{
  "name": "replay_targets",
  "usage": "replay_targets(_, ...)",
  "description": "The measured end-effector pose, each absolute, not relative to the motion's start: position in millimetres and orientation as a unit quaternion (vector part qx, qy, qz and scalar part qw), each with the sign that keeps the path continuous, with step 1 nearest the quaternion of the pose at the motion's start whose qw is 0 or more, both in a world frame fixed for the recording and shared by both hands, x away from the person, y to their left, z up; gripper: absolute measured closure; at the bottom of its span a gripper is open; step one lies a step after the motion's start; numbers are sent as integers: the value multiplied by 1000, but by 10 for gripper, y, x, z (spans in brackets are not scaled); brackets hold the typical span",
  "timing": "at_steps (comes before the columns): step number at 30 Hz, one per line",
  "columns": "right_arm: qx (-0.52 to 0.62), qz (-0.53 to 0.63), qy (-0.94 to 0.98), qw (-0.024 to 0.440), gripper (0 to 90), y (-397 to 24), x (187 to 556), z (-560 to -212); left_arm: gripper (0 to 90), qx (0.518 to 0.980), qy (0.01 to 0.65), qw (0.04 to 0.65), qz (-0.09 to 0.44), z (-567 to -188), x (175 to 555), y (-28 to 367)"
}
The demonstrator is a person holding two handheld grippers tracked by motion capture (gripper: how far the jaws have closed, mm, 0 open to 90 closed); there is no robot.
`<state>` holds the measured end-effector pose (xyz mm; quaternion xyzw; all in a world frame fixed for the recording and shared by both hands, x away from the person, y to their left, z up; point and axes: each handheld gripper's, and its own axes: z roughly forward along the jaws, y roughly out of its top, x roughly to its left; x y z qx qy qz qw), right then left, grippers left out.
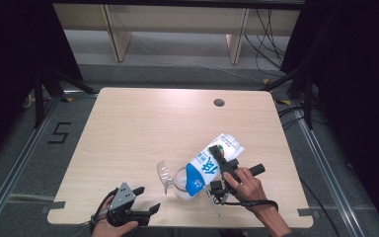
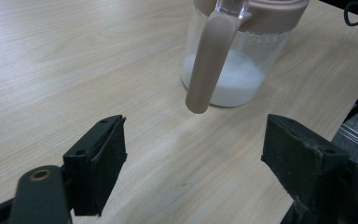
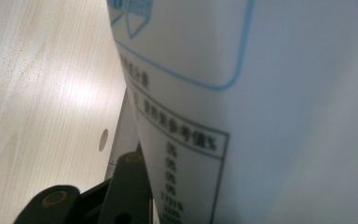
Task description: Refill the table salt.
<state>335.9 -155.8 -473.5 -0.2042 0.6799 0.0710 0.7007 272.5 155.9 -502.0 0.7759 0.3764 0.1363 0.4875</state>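
A white and blue milk carton [image 1: 208, 167] is tipped steeply, top end down, over a clear pitcher [image 1: 178, 183] near the table's front edge. My right gripper [image 1: 222, 160] is shut on the carton's side. In the right gripper view the carton's printed wall [image 3: 261, 93] sits close up, with one black finger [image 3: 129, 183] beside it. The pitcher [image 2: 233, 70] has a pinkish-brown handle [image 2: 209, 60] and rim, and white liquid in its bottom. My left gripper [image 1: 147, 198] rests at the front left, open [image 2: 193, 158] and empty, aimed at the pitcher's handle.
The pitcher's clear lid [image 1: 164, 174] stands flipped open to its left. The light wooden table [image 1: 143, 123] has a cable hole [image 1: 219, 102] at the back right. Dark stand legs [image 1: 54, 81] flank the table, and a wooden frame [image 1: 177, 19] stands beyond it.
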Motion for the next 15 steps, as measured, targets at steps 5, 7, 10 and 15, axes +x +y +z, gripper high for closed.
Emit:
replay_targets(5, -199, 65, 685, 697, 661, -1559, 3350, -4735, 209, 777, 374, 488, 134, -5022, 2728, 1560)
replay_targets(7, -199, 65, 685, 698, 663, -1559, 3351, -4735, 209, 777, 374, 488, 135, -5023, 2728, 1561)
replay_targets(10, -206, 68, 679, 701, 663, -1557, 3358, -4735, 209, 777, 376, 487, 135, -5022, 2726, 1559)
replay_targets(15, -201, 61, 685, 698, 668, -1556, 3346, -4729, 209, 776, 376, 488, 135, -5023, 2726, 1557)
